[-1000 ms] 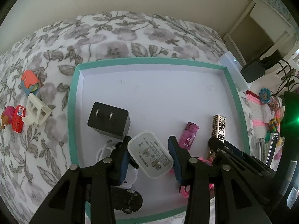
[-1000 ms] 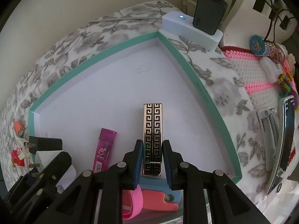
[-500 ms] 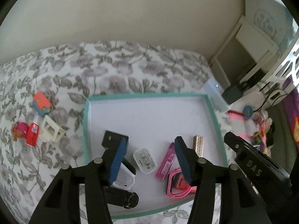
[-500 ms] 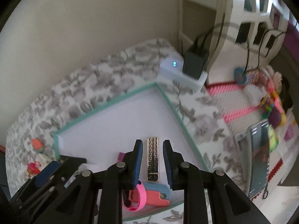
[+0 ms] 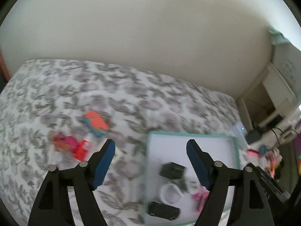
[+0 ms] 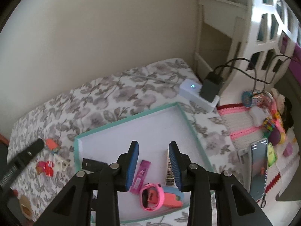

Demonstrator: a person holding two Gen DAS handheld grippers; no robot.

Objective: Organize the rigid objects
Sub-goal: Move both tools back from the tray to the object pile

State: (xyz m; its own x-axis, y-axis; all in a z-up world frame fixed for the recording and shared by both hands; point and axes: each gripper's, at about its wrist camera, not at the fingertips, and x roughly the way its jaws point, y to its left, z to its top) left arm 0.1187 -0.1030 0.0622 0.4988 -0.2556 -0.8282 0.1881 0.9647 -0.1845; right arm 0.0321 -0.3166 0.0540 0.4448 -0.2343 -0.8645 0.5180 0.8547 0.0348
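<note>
A bed with a grey floral cover (image 6: 120,96) stands against a plain cream wall (image 6: 94,28). The teal-rimmed tray (image 6: 190,124) on it holds a pink watch (image 6: 152,195). Both tools have just been opening: the left tool (image 5: 150,162) gapes wide, the right tool (image 6: 153,162) narrowly, both empty.

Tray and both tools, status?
Left tool open, empty. Right tool open, jaws just opening, empty. Patterned case lies in teal tray. Nothing in the way.
</note>
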